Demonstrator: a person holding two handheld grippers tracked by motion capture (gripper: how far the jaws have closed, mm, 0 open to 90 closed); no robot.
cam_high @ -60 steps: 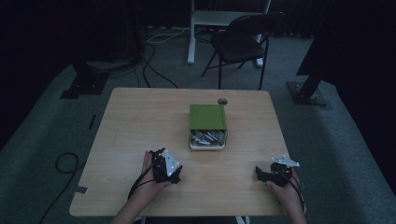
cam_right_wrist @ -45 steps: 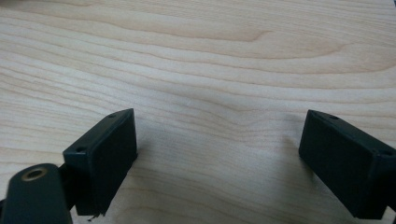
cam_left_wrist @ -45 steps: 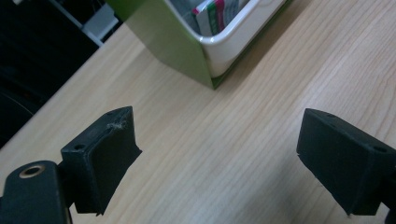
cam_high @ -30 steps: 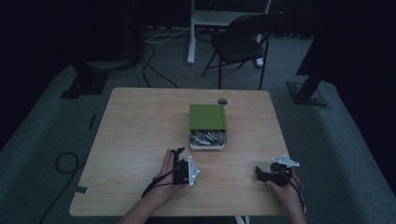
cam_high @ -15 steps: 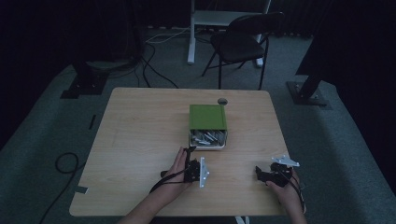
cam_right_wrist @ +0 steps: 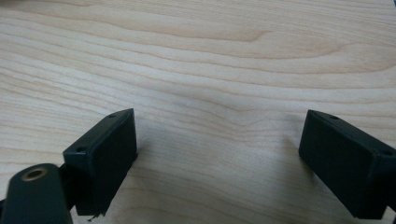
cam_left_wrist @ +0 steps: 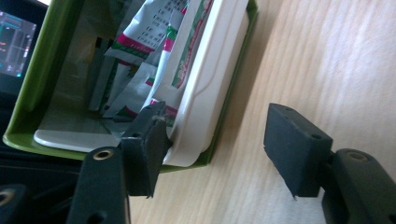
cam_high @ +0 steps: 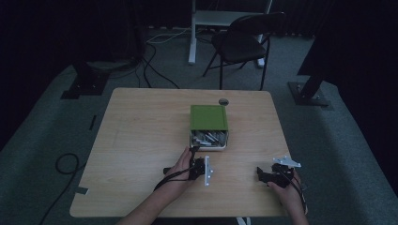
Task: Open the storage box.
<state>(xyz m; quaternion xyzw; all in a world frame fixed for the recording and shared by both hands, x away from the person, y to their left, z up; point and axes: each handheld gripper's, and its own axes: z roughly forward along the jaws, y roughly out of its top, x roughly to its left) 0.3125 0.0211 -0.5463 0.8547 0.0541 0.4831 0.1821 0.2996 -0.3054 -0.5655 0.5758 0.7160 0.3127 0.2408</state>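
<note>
Now the left gripper point(cam_left_wrist: 210, 149) noses into the green box point(cam_high: 209, 118) mid-bench, fingers just closing but still apart astride its white liner and wall, clamping nothing; risk: they pinch box, not sachets point(cam_left_wrist: 140, 70), and drag it; right gripper point(cam_right_wrist: 219, 163) rests, fingers wide.

The green box point(cam_high: 209, 117) sits just right of centre in the high view, its lid covering the far part and the near end open. A white tray point(cam_left_wrist: 212, 79) inside holds white sachets point(cam_left_wrist: 140, 60) printed in pink and green, standing crowded at the upper left of the left gripper view.
</note>
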